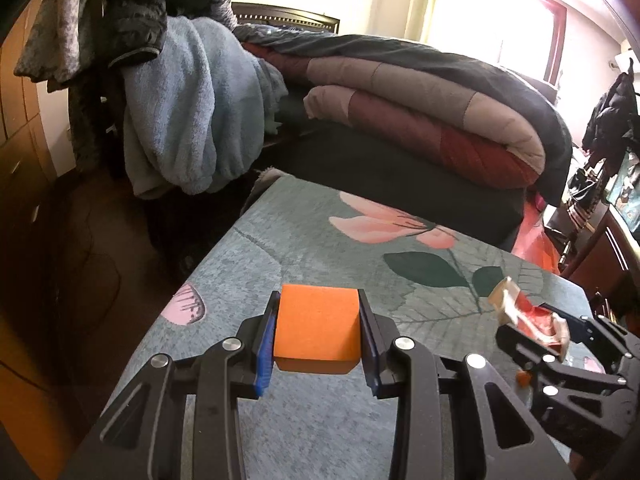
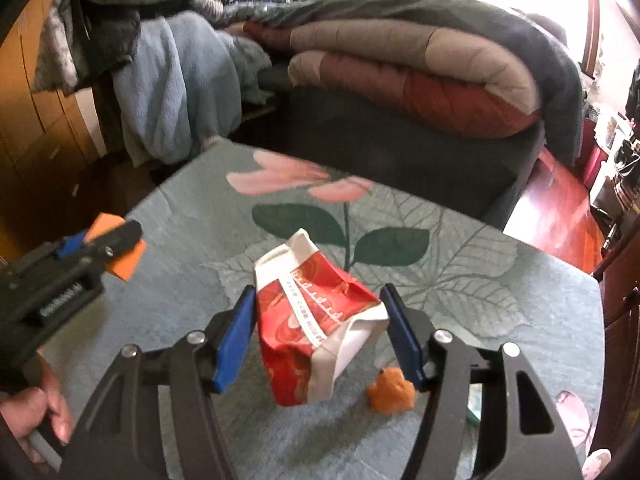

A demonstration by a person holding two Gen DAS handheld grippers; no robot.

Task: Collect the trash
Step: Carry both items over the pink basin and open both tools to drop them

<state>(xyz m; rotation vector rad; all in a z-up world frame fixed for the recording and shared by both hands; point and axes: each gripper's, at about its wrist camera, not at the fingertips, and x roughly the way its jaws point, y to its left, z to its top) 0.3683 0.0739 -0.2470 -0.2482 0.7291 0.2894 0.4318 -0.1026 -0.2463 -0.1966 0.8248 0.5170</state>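
My left gripper (image 1: 318, 330) is shut on an orange foam block (image 1: 316, 326) and holds it above the floral tablecloth (image 1: 304, 236). It also shows at the left of the right wrist view (image 2: 116, 246), with the orange block (image 2: 126, 262) in it. My right gripper (image 2: 320, 328) is shut on a crumpled red and white paper package (image 2: 316, 320) and holds it above the table. That package also shows at the right of the left wrist view (image 1: 528, 316). A small crumpled orange scrap (image 2: 390, 394) lies on the cloth under the right gripper.
A bed with a folded brown and red quilt (image 1: 432, 120) stands behind the table. A light blue fleece (image 1: 188, 112) and grey clothes hang at the back left. Wooden drawers (image 1: 20, 128) stand at the left, a red floor (image 2: 556, 208) at the right.
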